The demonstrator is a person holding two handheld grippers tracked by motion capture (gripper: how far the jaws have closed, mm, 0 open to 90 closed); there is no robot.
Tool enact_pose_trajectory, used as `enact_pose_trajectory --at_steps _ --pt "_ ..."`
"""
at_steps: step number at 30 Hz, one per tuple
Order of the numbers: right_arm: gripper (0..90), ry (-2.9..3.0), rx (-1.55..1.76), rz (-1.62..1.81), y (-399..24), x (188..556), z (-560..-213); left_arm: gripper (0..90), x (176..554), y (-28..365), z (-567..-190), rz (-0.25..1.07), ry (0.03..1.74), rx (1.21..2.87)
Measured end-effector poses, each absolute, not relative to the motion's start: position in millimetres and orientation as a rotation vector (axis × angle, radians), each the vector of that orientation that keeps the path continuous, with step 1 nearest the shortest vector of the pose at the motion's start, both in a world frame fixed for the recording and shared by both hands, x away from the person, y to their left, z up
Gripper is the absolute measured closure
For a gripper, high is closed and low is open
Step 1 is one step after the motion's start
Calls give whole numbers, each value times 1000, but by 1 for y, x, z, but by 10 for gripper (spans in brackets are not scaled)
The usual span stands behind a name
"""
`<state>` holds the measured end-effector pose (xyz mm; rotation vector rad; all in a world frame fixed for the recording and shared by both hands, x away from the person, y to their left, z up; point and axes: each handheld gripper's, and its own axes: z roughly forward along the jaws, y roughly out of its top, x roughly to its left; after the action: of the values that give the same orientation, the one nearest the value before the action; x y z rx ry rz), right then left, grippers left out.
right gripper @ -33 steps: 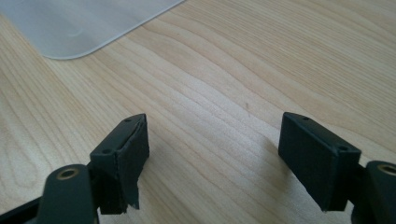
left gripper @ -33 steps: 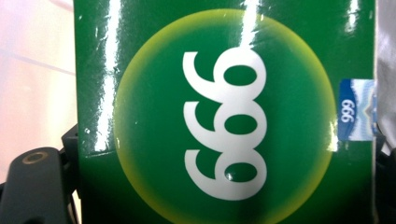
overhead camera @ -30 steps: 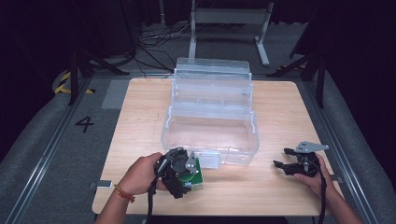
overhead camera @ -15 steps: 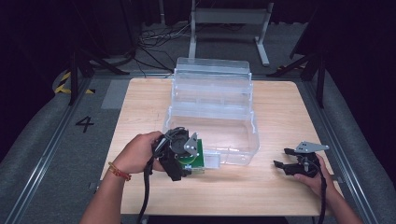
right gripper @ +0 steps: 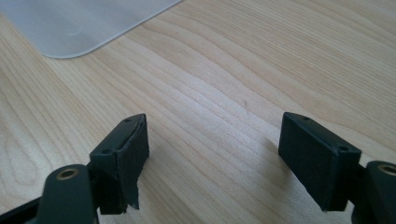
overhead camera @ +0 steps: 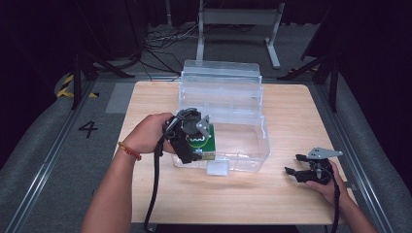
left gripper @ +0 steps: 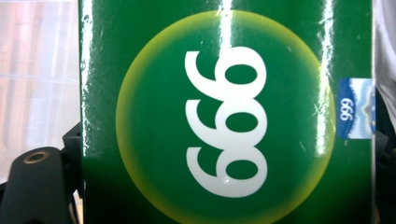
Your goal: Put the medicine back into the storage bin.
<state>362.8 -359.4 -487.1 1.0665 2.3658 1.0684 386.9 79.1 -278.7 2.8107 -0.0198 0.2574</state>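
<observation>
A glossy green box (overhead camera: 208, 141) printed with a white "999" in a yellow circle is held in my left gripper (overhead camera: 197, 143), which is shut on it from both sides. It hangs above the table at the near left corner of the clear plastic bin (overhead camera: 262, 143). In the left gripper view the green box (left gripper: 224, 116) fills the space between the black jaws of my left gripper (left gripper: 215, 186). My right gripper (overhead camera: 294, 164) rests low at the table's right front, held in a hand. The right gripper (right gripper: 215, 158) is open, with bare wood between its pads.
The bin is open, its lid (overhead camera: 221, 77) tilted back at the far side, and a small clear tab (overhead camera: 217, 168) sticks out of its near wall. A translucent rounded corner (right gripper: 84, 23) lies ahead of the right gripper. The wooden table (overhead camera: 243, 204) ends close behind both hands.
My left hand has lifted the green box off the table in front of the bin and carried it up to the bin's near left corner. The right gripper has stayed put.
</observation>
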Motion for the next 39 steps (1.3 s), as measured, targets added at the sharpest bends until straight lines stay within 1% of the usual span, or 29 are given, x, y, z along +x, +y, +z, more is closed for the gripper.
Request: enact_pose_trajectory --at_steps 8,13,16,18,23,25,29,30,33,38,39 --pt "247 2364 1073 1065 -360 362 -487 157 415 80 -286 223 -39 2830" --pt "247 2364 1073 1065 -360 362 -487 157 433 82 -298 233 -42 2837" --pt "247 2362 1073 1064 -360 362 -487 157 441 82 -308 217 -55 2844" --pt "247 2360 1076 1063 -360 362 -487 157 449 82 -319 181 -57 2862" --pt "247 2355 1081 1063 -360 361 -487 156 455 82 -332 169 -36 2885" --pt "247 2354 1083 1062 -360 361 -487 156 458 84 -339 135 -39 2889" --pt "247 2352 1086 1062 -360 361 -487 156 459 87 -342 146 -19 2876" --pt "247 2352 1085 1062 -360 361 -487 156 460 88 -343 122 -22 2873" --pt "247 2351 1087 1062 -360 361 -487 155 461 91 -346 106 -13 2863" --pt "247 2350 1089 1060 -360 361 -487 153 460 94 -352 83 44 2861" --pt "248 2349 1089 1058 -360 360 -487 151 462 95 -354 60 56 2863"
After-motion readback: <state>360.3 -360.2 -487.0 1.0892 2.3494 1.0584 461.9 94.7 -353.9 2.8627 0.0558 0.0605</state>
